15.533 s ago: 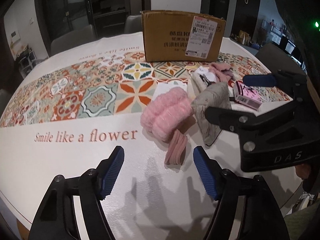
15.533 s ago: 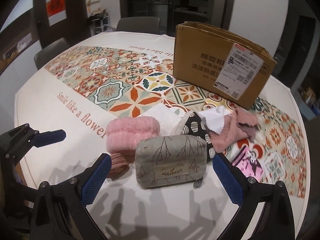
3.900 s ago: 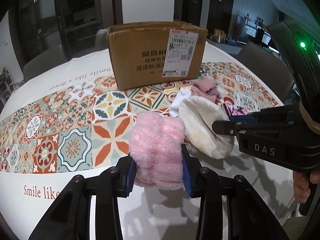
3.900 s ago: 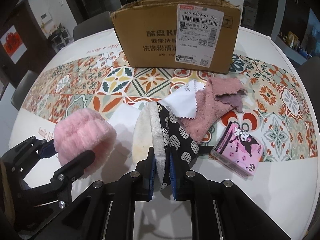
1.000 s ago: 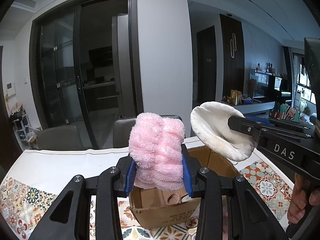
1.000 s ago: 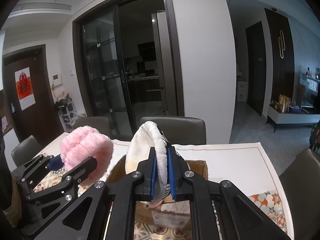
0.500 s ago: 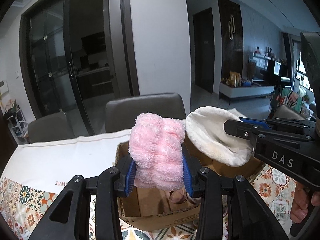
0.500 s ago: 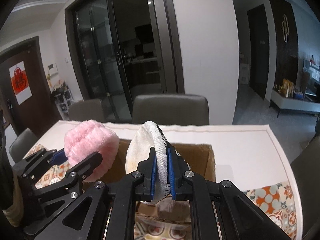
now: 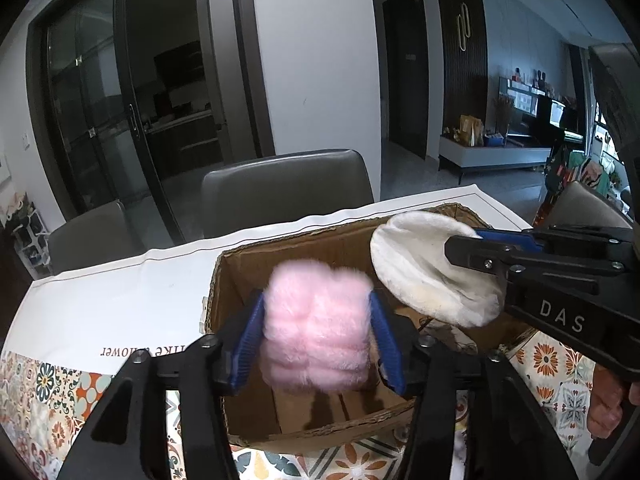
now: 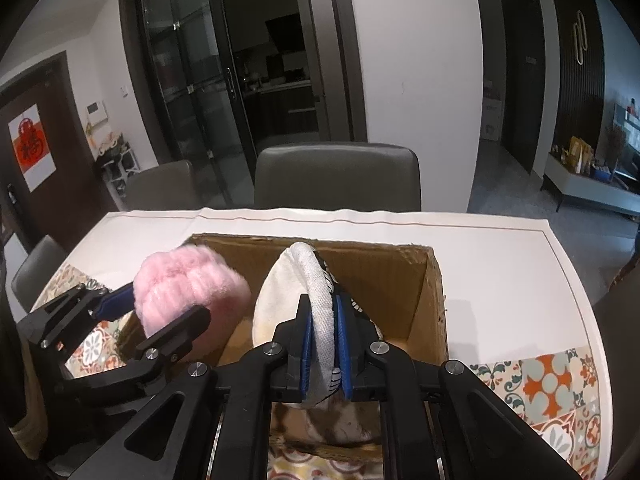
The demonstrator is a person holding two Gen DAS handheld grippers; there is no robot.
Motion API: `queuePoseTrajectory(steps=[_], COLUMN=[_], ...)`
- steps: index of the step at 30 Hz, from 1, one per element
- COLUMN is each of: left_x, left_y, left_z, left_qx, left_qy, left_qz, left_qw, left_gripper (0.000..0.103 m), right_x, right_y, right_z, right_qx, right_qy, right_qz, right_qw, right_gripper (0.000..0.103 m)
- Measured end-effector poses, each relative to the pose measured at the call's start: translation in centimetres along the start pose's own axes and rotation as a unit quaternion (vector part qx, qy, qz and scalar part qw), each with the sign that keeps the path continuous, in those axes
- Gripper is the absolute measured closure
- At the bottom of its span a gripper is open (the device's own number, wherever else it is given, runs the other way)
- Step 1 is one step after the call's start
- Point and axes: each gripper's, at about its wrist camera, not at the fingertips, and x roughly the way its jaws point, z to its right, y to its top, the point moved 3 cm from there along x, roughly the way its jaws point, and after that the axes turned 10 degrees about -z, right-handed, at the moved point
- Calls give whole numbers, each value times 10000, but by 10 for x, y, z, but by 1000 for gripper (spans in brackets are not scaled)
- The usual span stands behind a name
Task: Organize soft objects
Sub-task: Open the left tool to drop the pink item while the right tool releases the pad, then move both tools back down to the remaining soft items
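Both grippers hang over the open cardboard box [image 9: 300, 236] [image 10: 436, 280]. The left gripper [image 9: 316, 332] [image 10: 160, 308] has its jaws opening. The fluffy pink piece [image 9: 316, 320] [image 10: 180, 284] sits blurred and low between the blue pads, slipping down toward the box. The right gripper [image 10: 322, 332] [image 9: 472, 240] is shut on the edge of a cream fleece piece [image 10: 276, 300] [image 9: 424, 272] with a black-and-white patterned side, held upright over the box's right half.
The box stands on a white tablecloth [image 9: 120, 280] with a tiled pattern [image 10: 552, 384]. Soft items lie on the box floor [image 10: 344, 424]. Grey chairs [image 9: 284, 188] stand behind the table. A person's hand [image 9: 608, 400] holds the right gripper's handle.
Both grippers have sunk and tipped down over the box. The left jaws have widened, and the pink piece now sits lower between them, blurred. The right grip is unchanged.
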Motion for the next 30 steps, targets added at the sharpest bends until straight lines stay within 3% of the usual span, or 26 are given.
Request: queuePoseTrajectory(steps=[2,4,14,25,30], left_x=[-3,-4,-34,-93,-114], left_y=[0,1,-4,-19,-34], left_z=[-2,-4,-9,-10,-7], left_qx=[-11,-33,-216,-408,-398], left_qy=[36,55,221,261,450], left_qz=[56,54,216,636,749], left_qw=[10000,10000,9993,9968,9954], left_gripper=[36,32,29,25,24], right_x=[3,0,-21,-66,-92], right_y=[1,0,-5,-25,-39], right_z=[0,2,5,1,-5], right_qx=[31,80,267,561,579], right_qy=[7,6,-103,-170,-354], right_qz=[-48,-28,52,292,544], right_qw=[10000,10000,9996,9979,9962], right_gripper=[82,63,61,46,37])
